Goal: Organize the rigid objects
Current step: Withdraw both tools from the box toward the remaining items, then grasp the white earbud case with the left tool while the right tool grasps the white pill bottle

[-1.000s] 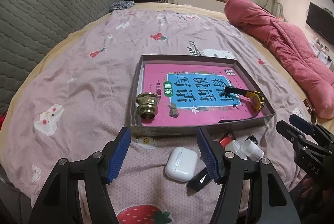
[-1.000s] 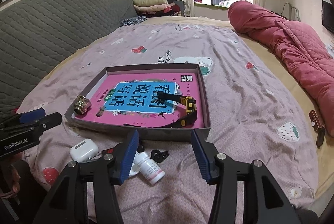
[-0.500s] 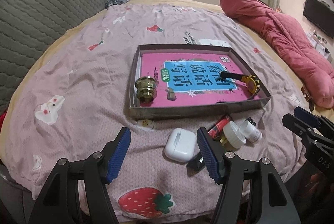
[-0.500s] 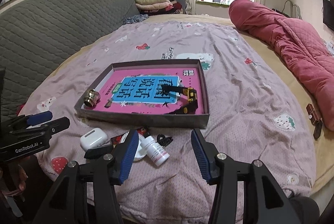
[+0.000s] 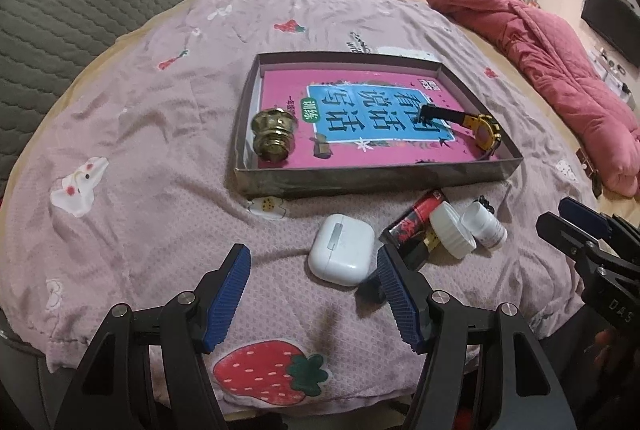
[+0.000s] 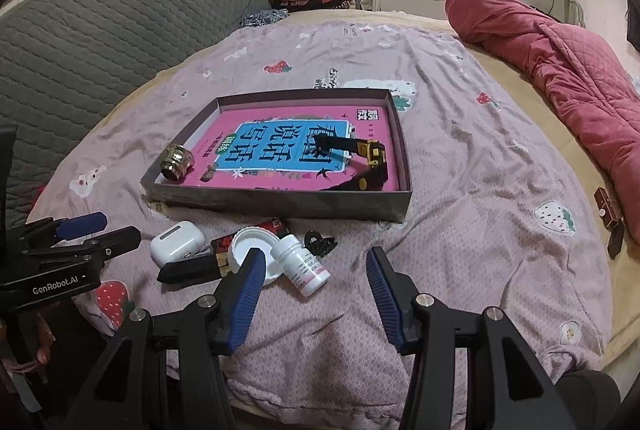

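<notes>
A shallow grey box [image 5: 376, 178] [image 6: 280, 205] on the bed holds a pink book [image 5: 360, 101], a brass knob [image 5: 274, 136] [image 6: 176, 162] and a black-and-gold watch [image 5: 482, 127] [image 6: 370, 151]. In front of the box lie a white earbud case [image 5: 341, 249] [image 6: 177, 242], a red-black lighter [image 5: 416, 217], a white lid [image 5: 452, 228] [image 6: 254, 254], a white pill bottle [image 5: 485, 226] [image 6: 304, 266] and a black clip [image 6: 319, 242]. My left gripper [image 5: 314, 300] is open just short of the earbud case. My right gripper [image 6: 316, 298] is open, near the pill bottle.
The bed has a lilac strawberry-print sheet [image 5: 160, 133]. A rolled red quilt [image 5: 540, 57] [image 6: 560, 61] lies along the right side. A grey padded headboard [image 6: 100, 29] is on the left. A small brown object [image 6: 608, 213] lies at the right edge.
Both grippers have drawn back and up from the box, so more of the bed shows. The loose objects lie as before. Both stay open.
</notes>
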A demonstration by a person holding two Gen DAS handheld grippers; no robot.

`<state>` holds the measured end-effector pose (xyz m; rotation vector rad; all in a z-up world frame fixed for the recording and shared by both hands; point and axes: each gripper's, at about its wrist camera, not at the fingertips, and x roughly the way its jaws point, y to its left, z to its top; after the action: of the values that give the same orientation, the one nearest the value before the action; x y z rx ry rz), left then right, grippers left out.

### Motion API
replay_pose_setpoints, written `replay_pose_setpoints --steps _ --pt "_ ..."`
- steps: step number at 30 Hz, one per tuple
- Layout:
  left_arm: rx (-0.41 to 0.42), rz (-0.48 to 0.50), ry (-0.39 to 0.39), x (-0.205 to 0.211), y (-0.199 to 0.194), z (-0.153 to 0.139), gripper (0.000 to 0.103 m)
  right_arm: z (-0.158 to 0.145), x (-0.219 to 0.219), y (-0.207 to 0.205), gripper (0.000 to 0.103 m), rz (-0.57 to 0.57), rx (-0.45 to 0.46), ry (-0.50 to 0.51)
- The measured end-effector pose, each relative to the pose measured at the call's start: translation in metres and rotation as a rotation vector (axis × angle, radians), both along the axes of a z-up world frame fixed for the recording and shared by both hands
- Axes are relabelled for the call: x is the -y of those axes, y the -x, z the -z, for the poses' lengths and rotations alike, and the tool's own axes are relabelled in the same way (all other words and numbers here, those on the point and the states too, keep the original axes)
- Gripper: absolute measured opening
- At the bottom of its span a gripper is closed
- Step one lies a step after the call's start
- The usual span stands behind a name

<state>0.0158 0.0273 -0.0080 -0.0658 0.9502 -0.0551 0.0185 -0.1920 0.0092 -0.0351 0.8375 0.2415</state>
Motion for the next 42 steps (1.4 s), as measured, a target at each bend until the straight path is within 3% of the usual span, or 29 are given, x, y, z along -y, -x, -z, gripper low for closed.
replay_pose_setpoints --steps 42 --pt "-0.142 0.027 -0.021 0.015 -0.041 0.046 0.068 0.049 -0.012 -0.027 0.052 -0.080 -0.102 0.074"
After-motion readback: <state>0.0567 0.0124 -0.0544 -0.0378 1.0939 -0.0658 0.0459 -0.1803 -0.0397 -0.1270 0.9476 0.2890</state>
